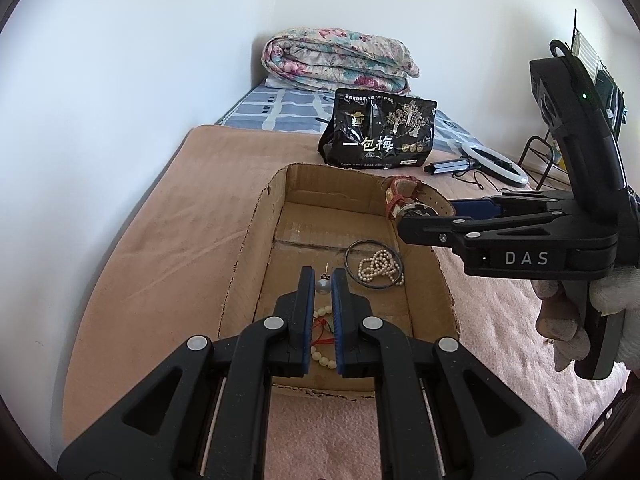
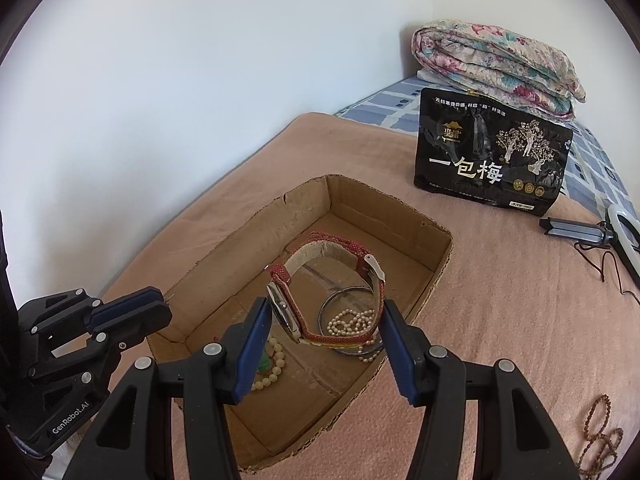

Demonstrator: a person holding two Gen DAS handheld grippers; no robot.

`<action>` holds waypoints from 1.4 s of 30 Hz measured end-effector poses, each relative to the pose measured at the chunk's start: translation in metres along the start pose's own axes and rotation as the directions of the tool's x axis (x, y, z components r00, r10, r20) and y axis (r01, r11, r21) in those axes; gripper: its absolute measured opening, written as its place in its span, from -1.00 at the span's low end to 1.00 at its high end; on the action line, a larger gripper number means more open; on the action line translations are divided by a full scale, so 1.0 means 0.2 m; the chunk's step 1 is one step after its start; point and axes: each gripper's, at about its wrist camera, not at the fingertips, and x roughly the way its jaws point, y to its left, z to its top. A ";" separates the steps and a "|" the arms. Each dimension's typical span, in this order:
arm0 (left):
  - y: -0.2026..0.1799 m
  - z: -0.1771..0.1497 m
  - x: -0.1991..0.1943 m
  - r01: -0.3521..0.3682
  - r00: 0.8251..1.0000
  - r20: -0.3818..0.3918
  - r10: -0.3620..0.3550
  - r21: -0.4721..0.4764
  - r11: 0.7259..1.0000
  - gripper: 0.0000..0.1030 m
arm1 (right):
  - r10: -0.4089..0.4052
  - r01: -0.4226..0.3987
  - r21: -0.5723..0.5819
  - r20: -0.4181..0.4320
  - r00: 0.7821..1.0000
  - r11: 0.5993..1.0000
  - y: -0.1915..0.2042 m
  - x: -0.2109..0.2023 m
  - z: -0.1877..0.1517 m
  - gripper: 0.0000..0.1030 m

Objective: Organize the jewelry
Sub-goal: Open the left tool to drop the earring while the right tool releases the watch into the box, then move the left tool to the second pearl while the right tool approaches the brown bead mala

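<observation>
A shallow cardboard box (image 1: 256,216) (image 2: 224,236) lies on the bed. My left gripper (image 1: 322,280) is shut on a silver ball earring (image 1: 323,286) over the box's near part. My right gripper (image 2: 326,320) is shut on a red-strapped watch (image 2: 320,276), also seen in the left wrist view (image 1: 408,200), above the box's right side. In the box lie a pearl strand (image 1: 378,266) (image 2: 352,322), a dark bangle (image 1: 370,266) (image 2: 344,300) and a cream bead bracelet with a green charm (image 1: 324,354) (image 2: 272,364).
A pink blanket (image 1: 160,220) covers the bed. A black snack bag (image 1: 376,132) (image 2: 492,152) stands behind the box. A folded floral quilt (image 1: 340,60), a ring light (image 1: 492,164) and a small tripod (image 2: 576,232) lie farther back. A brown bead strand (image 2: 600,436) lies at the right.
</observation>
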 end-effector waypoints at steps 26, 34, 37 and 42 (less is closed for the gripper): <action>-0.02 -0.04 0.03 -0.021 1.000 -0.015 0.020 -0.005 1.000 0.22 | -0.049 0.047 0.018 0.064 0.997 0.999 0.02 -0.08 0.03 0.97; -0.04 -0.02 -0.03 -0.023 1.000 0.007 0.023 -0.009 1.000 0.22 | -0.060 0.058 0.024 0.079 0.995 0.998 0.01 -0.16 0.02 0.97; -0.06 -0.02 -0.06 -0.026 1.000 0.016 0.026 -0.007 1.000 0.22 | -0.061 0.059 0.024 0.082 0.995 0.998 0.00 -0.19 0.02 0.97; -0.09 -0.01 -0.11 -0.033 0.999 0.034 0.033 -0.004 0.999 0.22 | -0.072 0.070 0.018 0.094 0.993 0.997 0.00 -0.26 0.00 0.99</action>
